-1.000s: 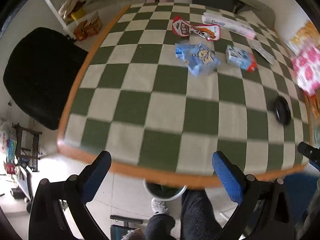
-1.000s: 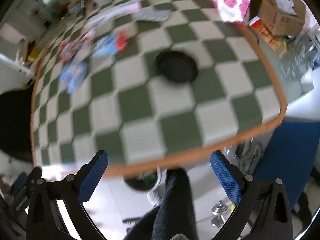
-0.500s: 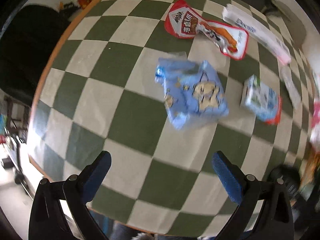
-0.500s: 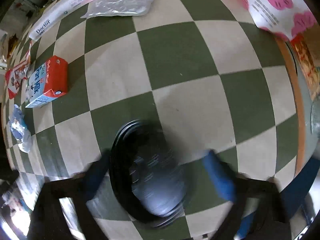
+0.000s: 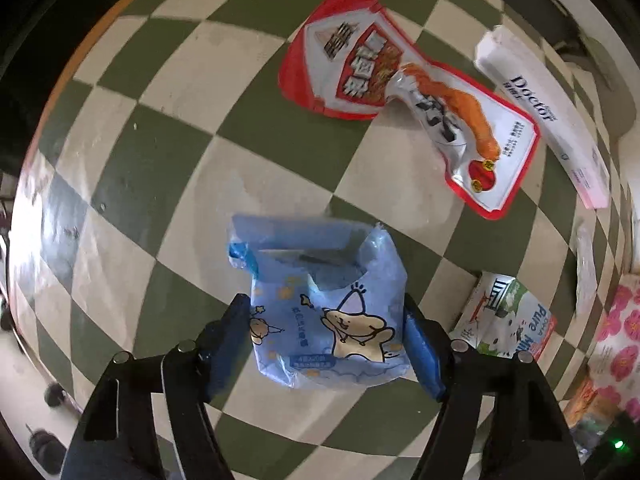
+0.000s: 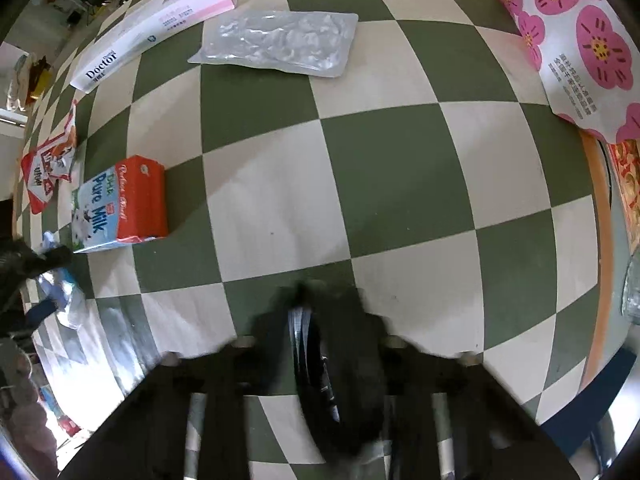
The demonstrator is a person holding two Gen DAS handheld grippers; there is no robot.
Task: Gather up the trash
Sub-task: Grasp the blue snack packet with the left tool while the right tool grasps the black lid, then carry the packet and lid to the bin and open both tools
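our left tool (image 5: 326, 330) has just been closing, its blue pads against the sides of the blue wrapper (image 5: 324, 312) lying mid-table (image 5: 152, 168). our right tool (image 6: 334, 344) has snapped narrow on the black lid (image 6: 340, 376) near the orange table edge. the milk carton (image 6: 120, 204), red pouch (image 5: 404, 96) and doctor box (image 6: 156, 28) lie close by; the checkered middle is open.

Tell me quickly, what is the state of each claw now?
Left claw: closing around the blue tissue pack, pads at its sides.
Right claw: shut on the black lid.
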